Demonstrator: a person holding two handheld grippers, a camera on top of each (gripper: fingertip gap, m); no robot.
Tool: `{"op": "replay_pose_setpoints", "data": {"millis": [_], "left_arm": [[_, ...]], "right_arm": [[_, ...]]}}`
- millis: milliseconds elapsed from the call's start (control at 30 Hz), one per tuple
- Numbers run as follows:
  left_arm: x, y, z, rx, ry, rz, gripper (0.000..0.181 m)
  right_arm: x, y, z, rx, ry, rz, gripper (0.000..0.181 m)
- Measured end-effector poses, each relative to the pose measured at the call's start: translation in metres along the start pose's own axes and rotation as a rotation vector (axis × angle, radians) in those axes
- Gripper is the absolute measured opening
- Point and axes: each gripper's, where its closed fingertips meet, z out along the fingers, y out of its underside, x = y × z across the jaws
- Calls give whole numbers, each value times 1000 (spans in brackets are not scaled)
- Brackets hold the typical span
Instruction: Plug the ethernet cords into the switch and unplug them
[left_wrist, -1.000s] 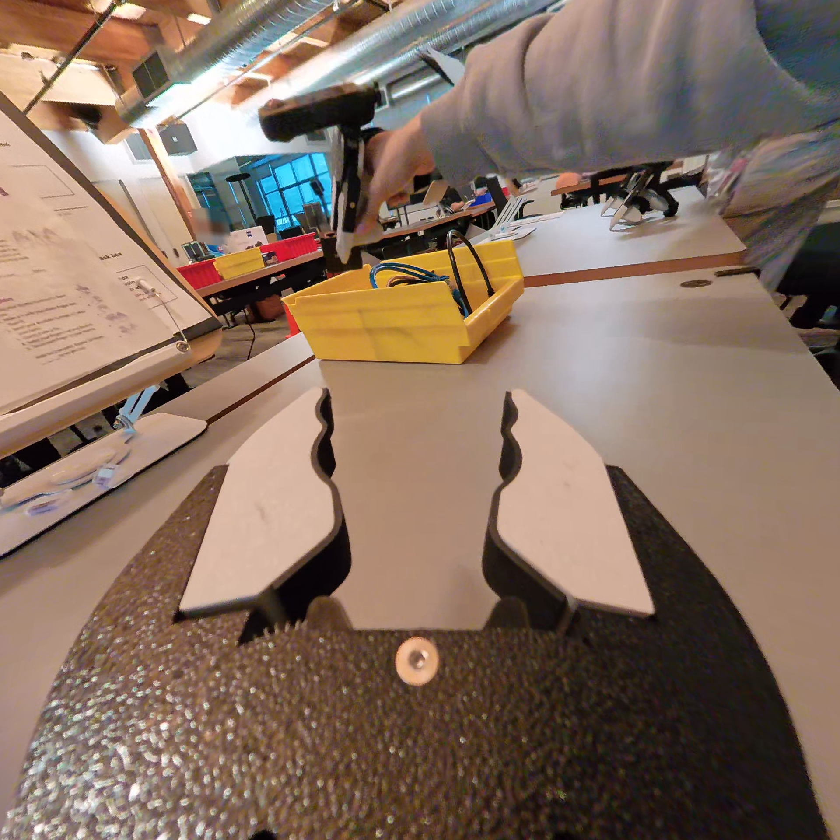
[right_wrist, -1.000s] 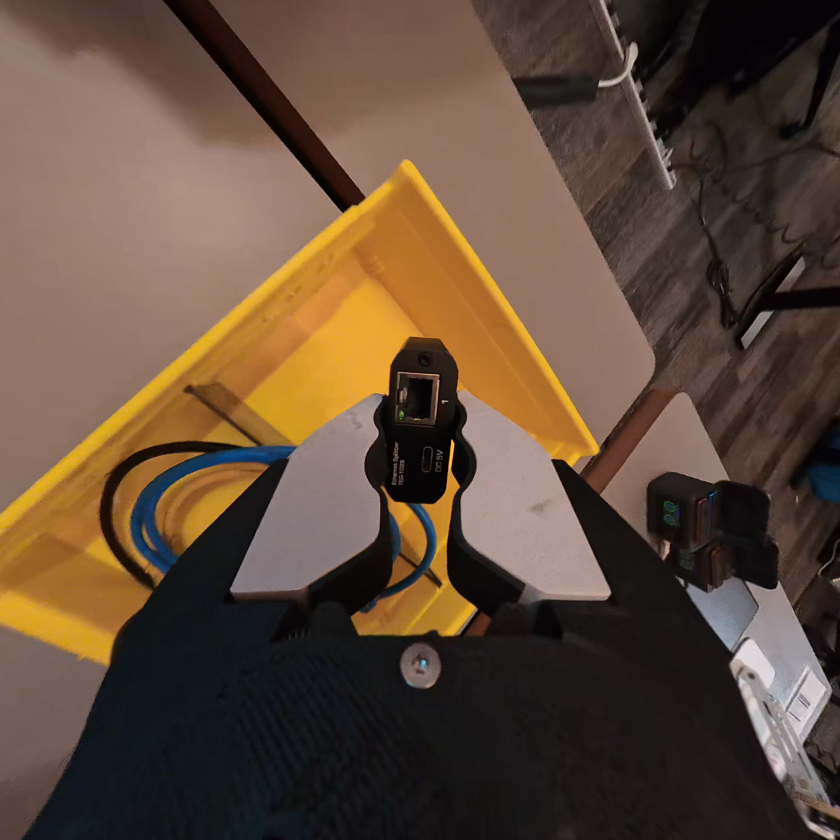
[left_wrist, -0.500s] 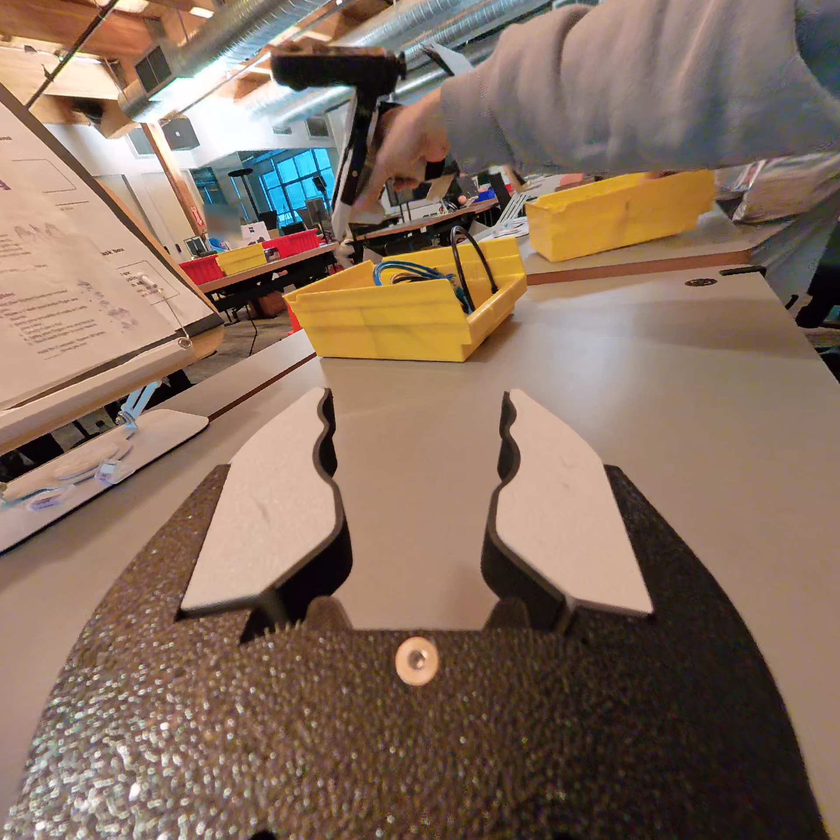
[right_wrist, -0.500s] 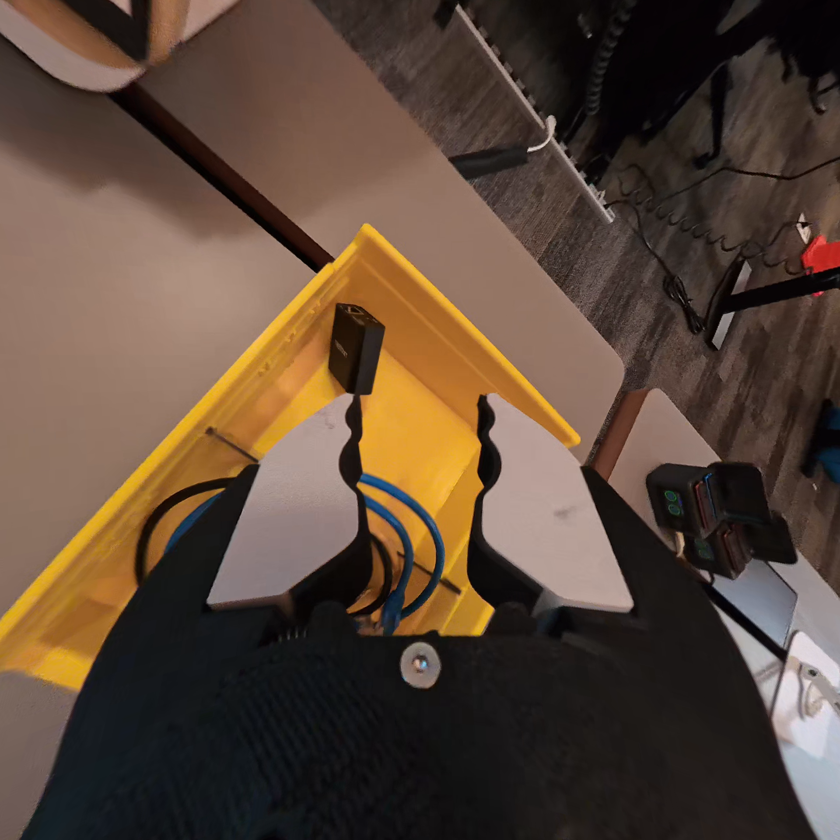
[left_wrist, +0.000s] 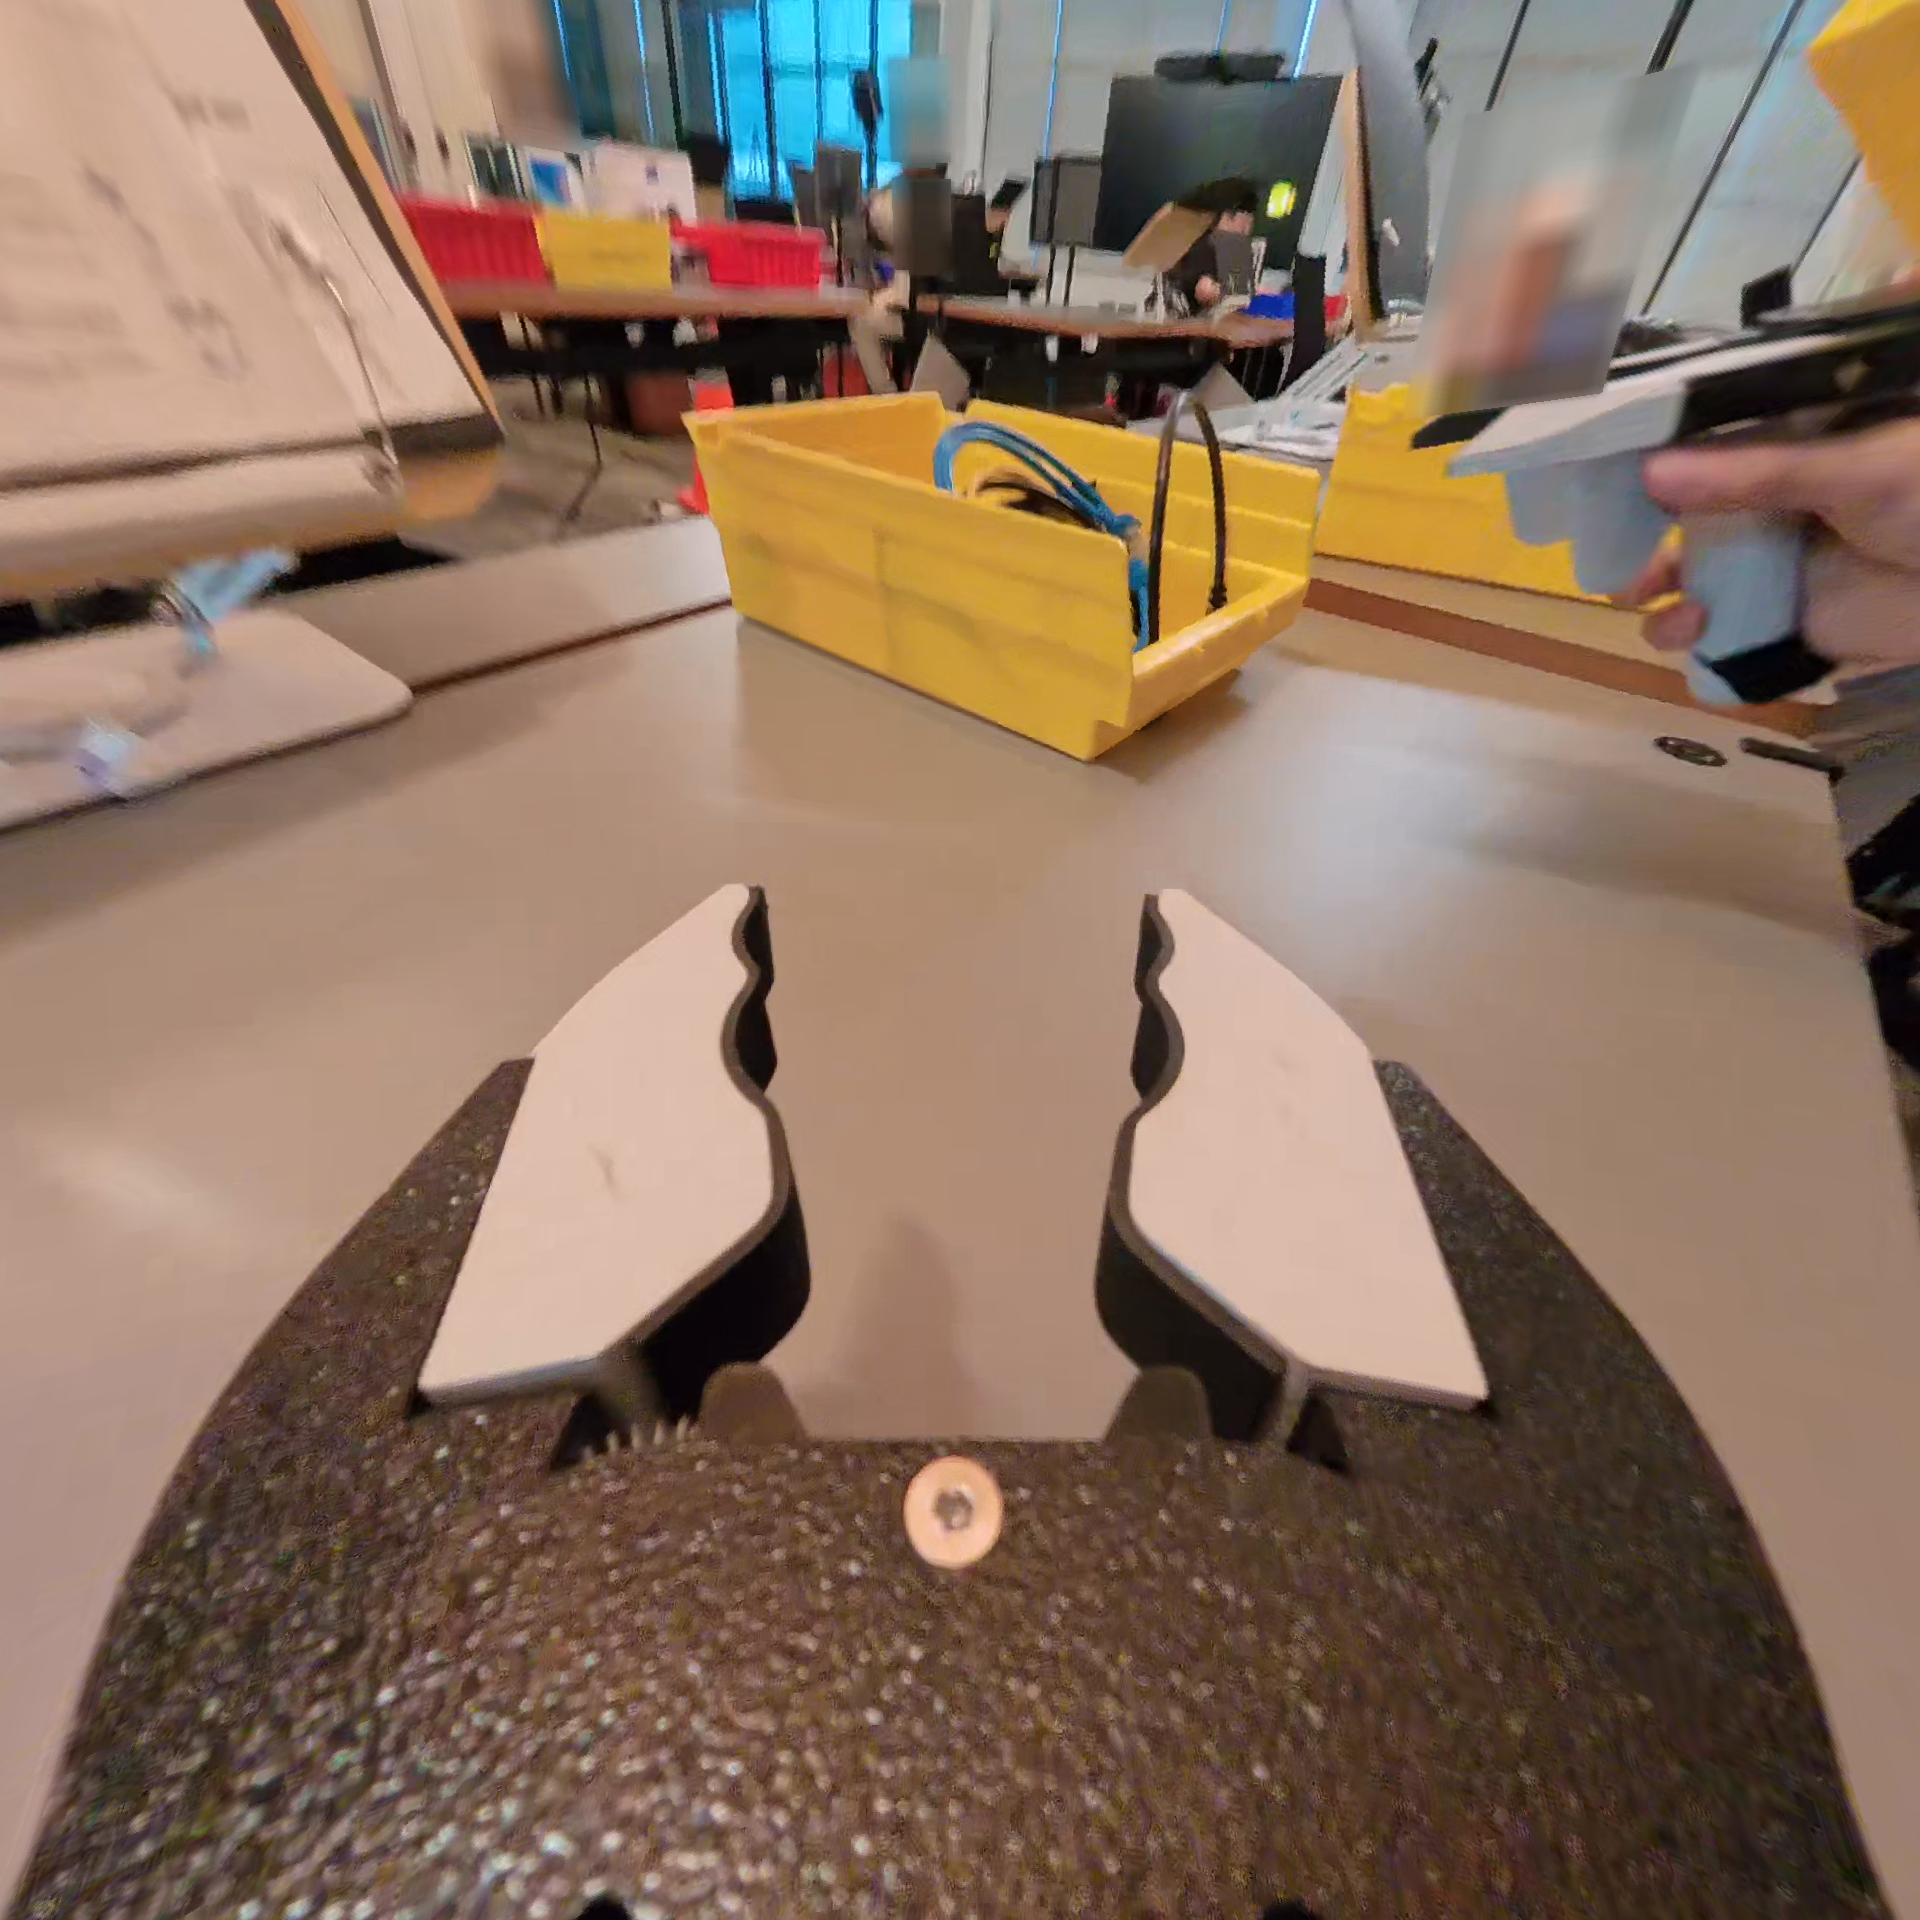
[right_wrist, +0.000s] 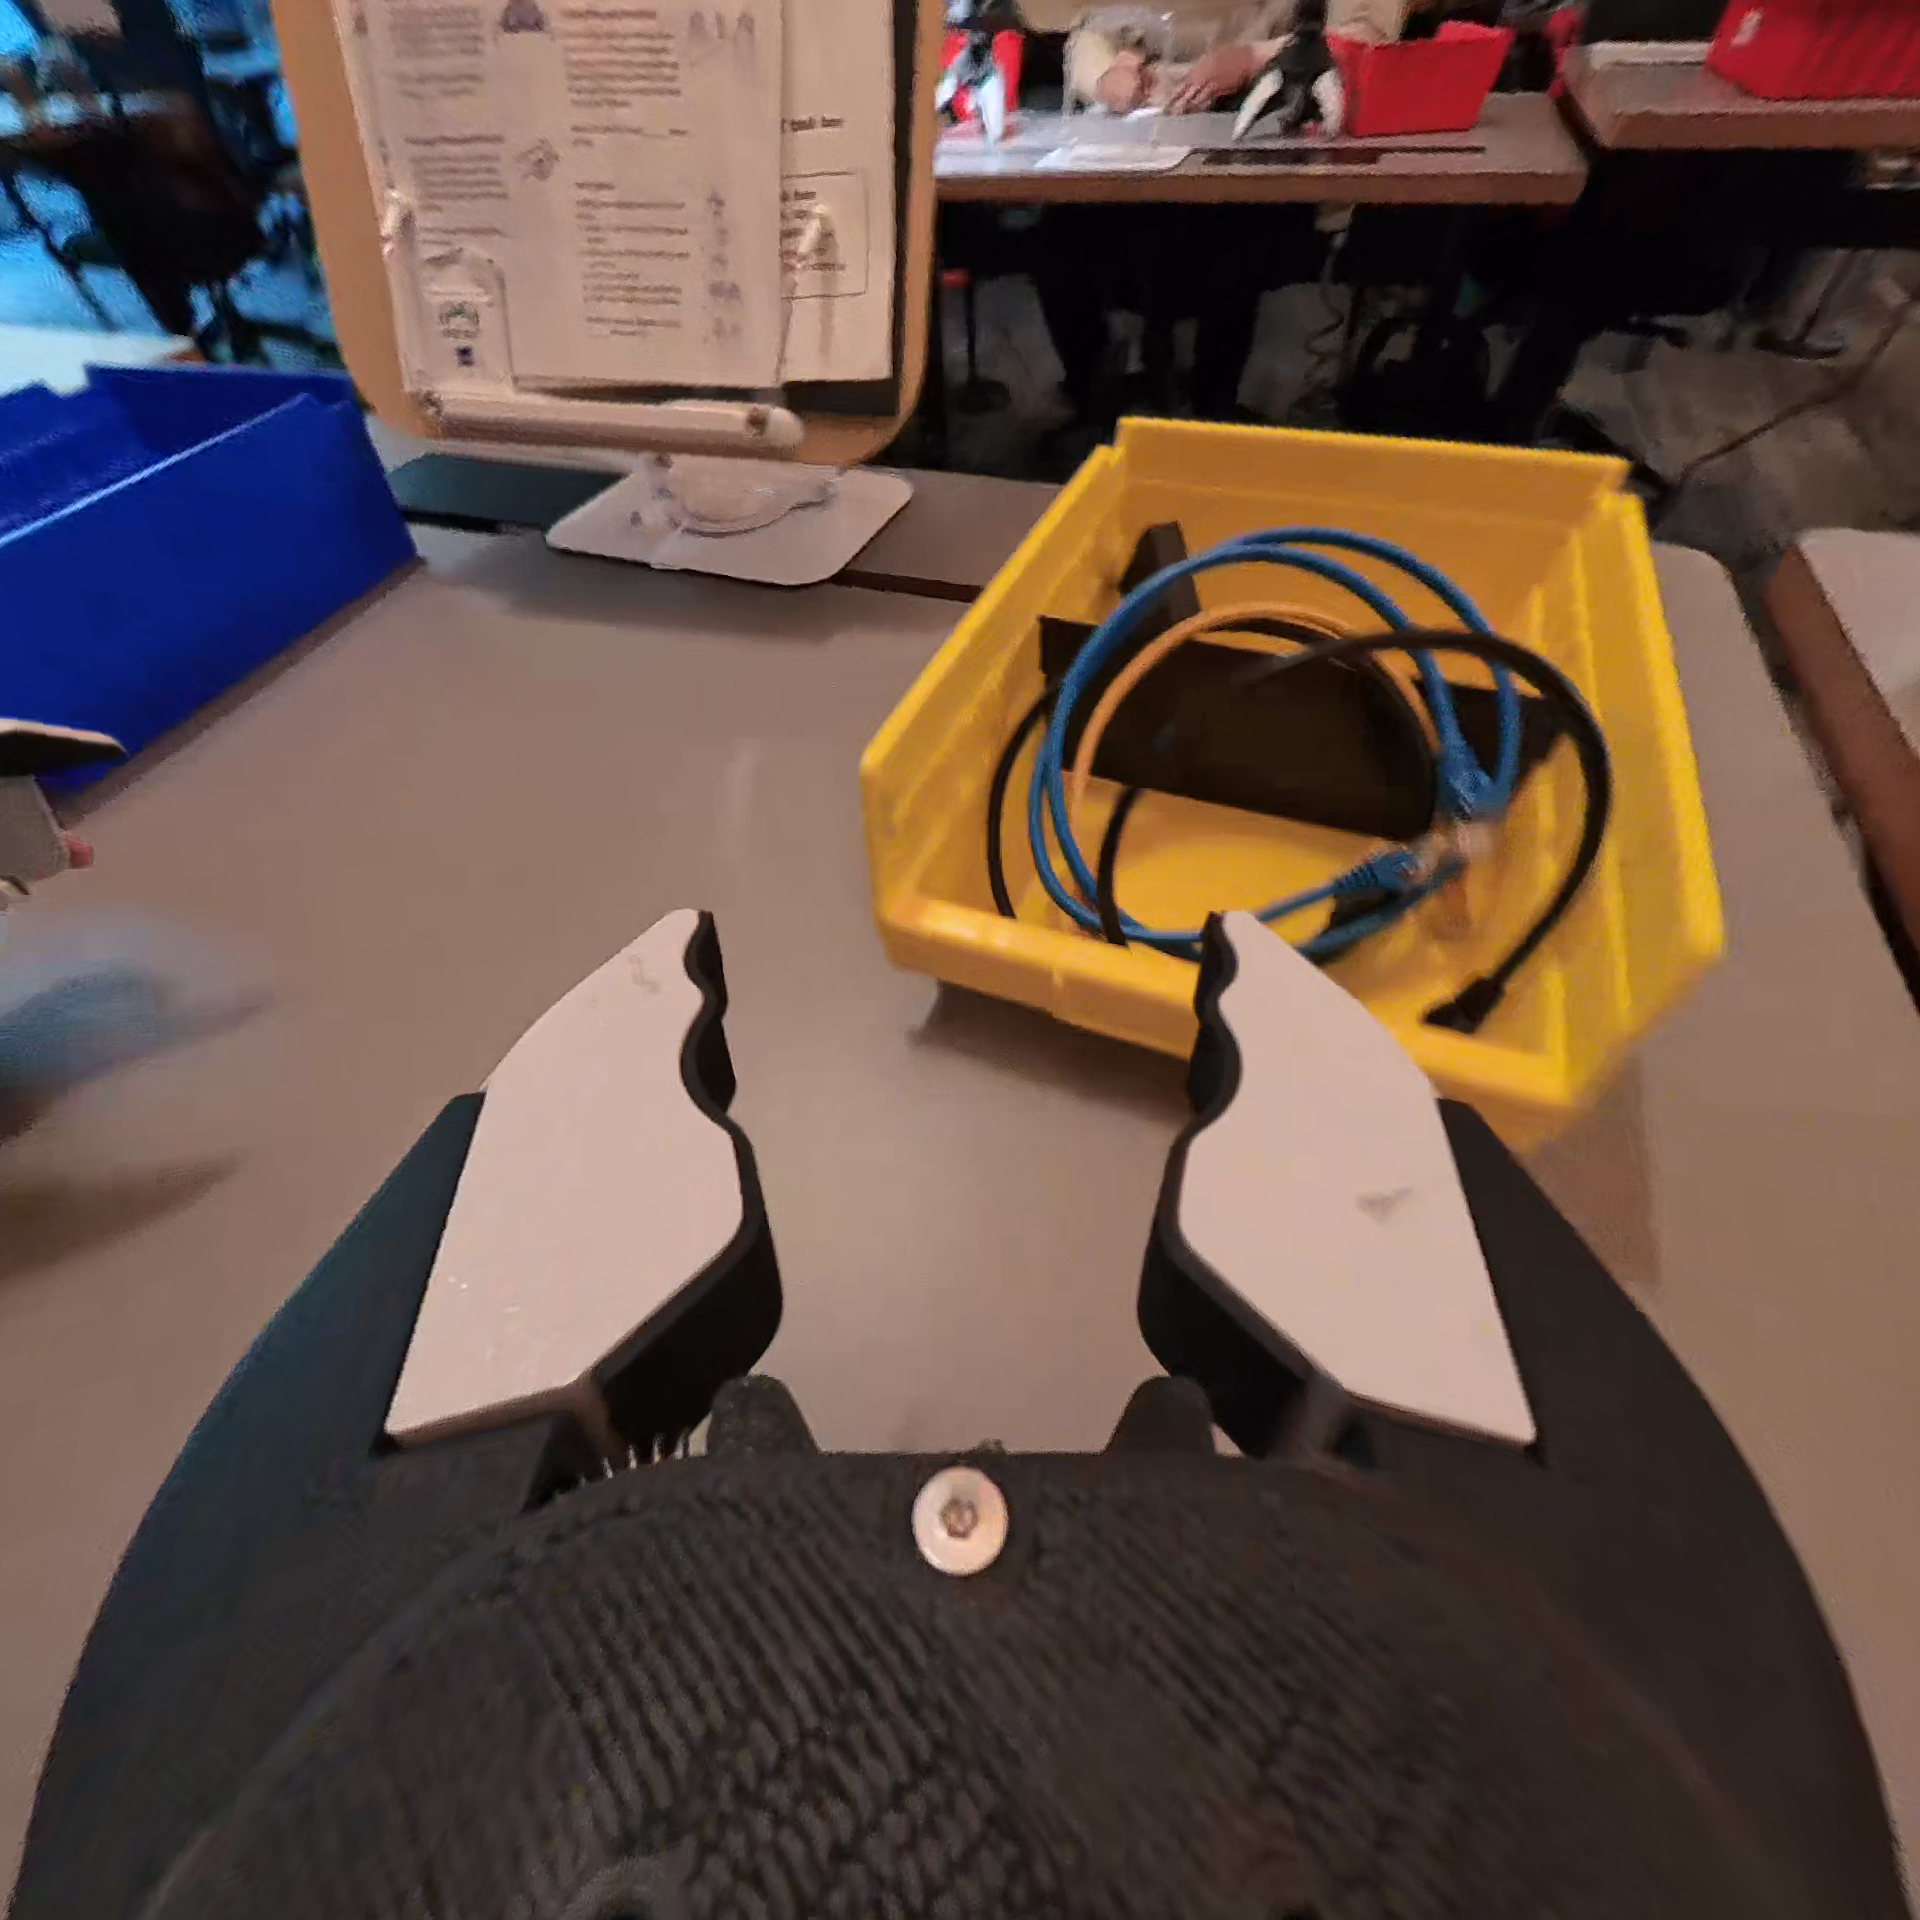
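Observation:
A yellow bin (right_wrist: 1351, 452) stands on the grey table. In it lie coiled blue ethernet cords (right_wrist: 1247, 551), a black cable (right_wrist: 1558, 727) and a small black switch (right_wrist: 1162, 556) leaning at the bin's far left wall. My right gripper (right_wrist: 956, 935) is open and empty, low over the table, short of the bin's near left corner. My left gripper (left_wrist: 951, 899) is open and empty over bare table, well short of the bin (left_wrist: 935, 603). The blue cords (left_wrist: 1029, 488) rise over its rim there. The right gripper (left_wrist: 1475, 442) shows at that view's right, held by a hand.
A document stand (right_wrist: 623, 208) with papers stands behind the table's seam, left of the bin. A blue bin (right_wrist: 156, 540) sits at the far left. A second yellow bin (left_wrist: 1434, 520) stands on the table behind. Other tables and red bins lie farther back.
My right gripper let go of the black switch, which dropped into the yellow bin, then opened wide and drew back and down toward the table. My left gripper stayed open and turned slightly.

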Motion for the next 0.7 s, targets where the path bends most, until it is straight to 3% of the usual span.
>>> {"op": "replay_pose_setpoints", "data": {"millis": [167, 367, 500, 700], "left_arm": [[31, -3, 48, -95, 47, -79, 76], [64, -25, 134, -288, 74, -88, 86], [69, -30, 193, -412, 21, -65, 89], [44, -12, 258, -543, -154, -127, 85]], "right_arm": [[40, 1, -36, 170, 173, 73, 90], [63, 3, -42, 122, 232, 114, 95], [73, 9, -46, 113, 264, 104, 94], [75, 9, -50, 140, 207, 171, 90]]}}
